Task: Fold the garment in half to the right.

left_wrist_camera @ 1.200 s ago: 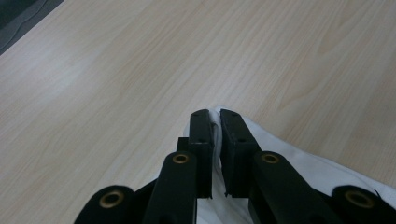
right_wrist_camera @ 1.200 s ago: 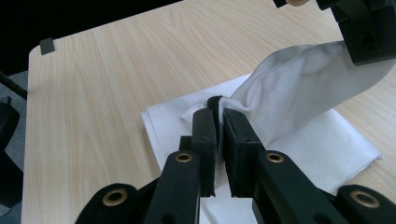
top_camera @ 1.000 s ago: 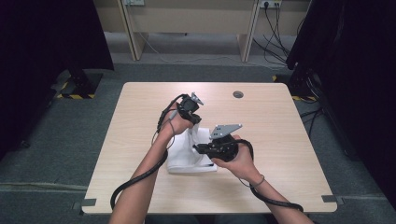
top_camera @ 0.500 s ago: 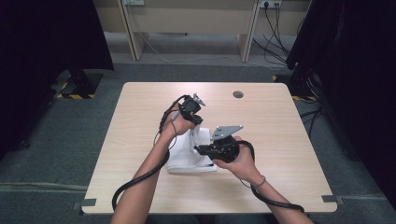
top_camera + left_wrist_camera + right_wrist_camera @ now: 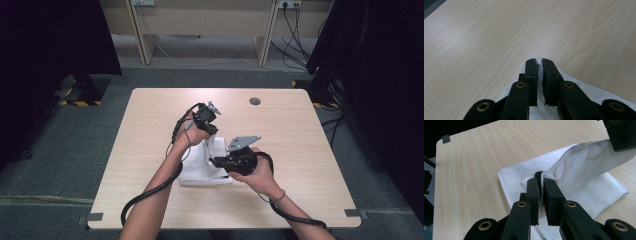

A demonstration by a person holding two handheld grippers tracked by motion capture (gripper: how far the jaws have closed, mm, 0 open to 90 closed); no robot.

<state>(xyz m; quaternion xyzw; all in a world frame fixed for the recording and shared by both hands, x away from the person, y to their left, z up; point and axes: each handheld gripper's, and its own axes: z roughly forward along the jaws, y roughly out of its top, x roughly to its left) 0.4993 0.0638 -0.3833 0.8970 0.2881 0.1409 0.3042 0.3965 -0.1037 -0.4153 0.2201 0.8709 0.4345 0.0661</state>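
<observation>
Here both jaws pinch the white cloth (image 5: 584,187).

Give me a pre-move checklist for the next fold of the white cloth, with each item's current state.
1. Left tongs clamped on the white cloth: ok, fabric pinched between the jaws.
2. Right tongs clamped on the cloth: ok, a bunched edge sits between the jaws.
3. Held layer raised off the table: ok, it spans between both tongs above the flat part.
4. Lower layer lying flat: ok in the right gripper view, corners spread.
5. Each grip holds one layer alone: cannot tell.
6. Bare tabletop beyond the cloth to lay it down: ok.
</observation>
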